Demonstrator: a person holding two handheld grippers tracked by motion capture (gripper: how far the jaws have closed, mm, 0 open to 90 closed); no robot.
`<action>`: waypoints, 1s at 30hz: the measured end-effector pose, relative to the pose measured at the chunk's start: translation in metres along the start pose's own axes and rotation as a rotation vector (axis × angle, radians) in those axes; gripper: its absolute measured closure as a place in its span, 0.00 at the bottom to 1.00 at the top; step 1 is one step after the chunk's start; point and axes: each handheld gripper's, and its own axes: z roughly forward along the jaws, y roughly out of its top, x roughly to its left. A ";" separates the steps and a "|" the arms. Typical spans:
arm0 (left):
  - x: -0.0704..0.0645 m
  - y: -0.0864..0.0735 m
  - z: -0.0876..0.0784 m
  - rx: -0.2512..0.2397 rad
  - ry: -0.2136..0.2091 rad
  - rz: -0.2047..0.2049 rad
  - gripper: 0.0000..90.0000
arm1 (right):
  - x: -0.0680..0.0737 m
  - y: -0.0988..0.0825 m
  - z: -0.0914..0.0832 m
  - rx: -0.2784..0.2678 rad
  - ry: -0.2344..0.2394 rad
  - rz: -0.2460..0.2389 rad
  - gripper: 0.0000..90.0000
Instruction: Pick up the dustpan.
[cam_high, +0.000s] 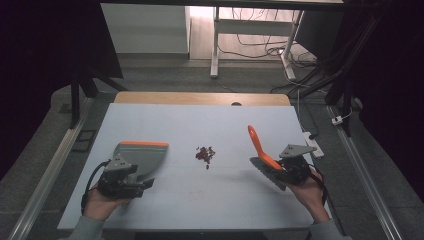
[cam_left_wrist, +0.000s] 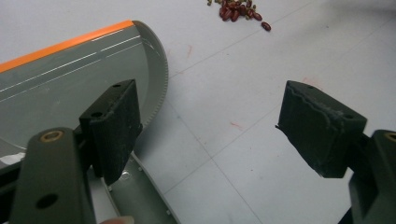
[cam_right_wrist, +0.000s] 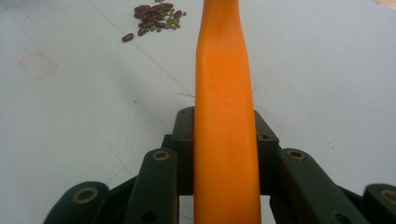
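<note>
A grey dustpan (cam_high: 142, 155) with an orange front edge lies on the pale table mat at the left. My left gripper (cam_high: 139, 179) sits at its near side, open. In the left gripper view its left pad (cam_left_wrist: 114, 126) hangs over the dustpan (cam_left_wrist: 70, 79), the right pad (cam_left_wrist: 320, 126) over bare mat. A small pile of red and green beans (cam_high: 205, 154) lies mid-table, seen also as beans (cam_left_wrist: 240, 11) and beans (cam_right_wrist: 156, 18). My right gripper (cam_high: 285, 172) is shut on a brush, its orange handle (cam_high: 257, 142) tilted up and leftward. The handle (cam_right_wrist: 222, 60) runs between the jaws of the right gripper (cam_right_wrist: 224, 135).
The mat (cam_high: 200, 200) covers a wooden table whose far edge (cam_high: 200, 97) shows. Metal rails run along both sides. A power strip (cam_high: 312, 142) and cables lie on the floor at right, desk legs beyond the table.
</note>
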 end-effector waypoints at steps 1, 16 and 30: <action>-0.001 0.001 0.000 0.009 -0.004 -0.001 0.24 | 0.000 0.000 0.000 -0.001 0.003 0.007 0.79; 0.003 0.030 0.009 0.110 0.055 -0.112 0.25 | -0.003 -0.001 -0.001 -0.004 0.005 0.009 0.79; 0.020 0.011 0.002 0.147 0.140 -0.190 0.25 | -0.001 -0.001 0.003 0.020 -0.002 -0.006 0.79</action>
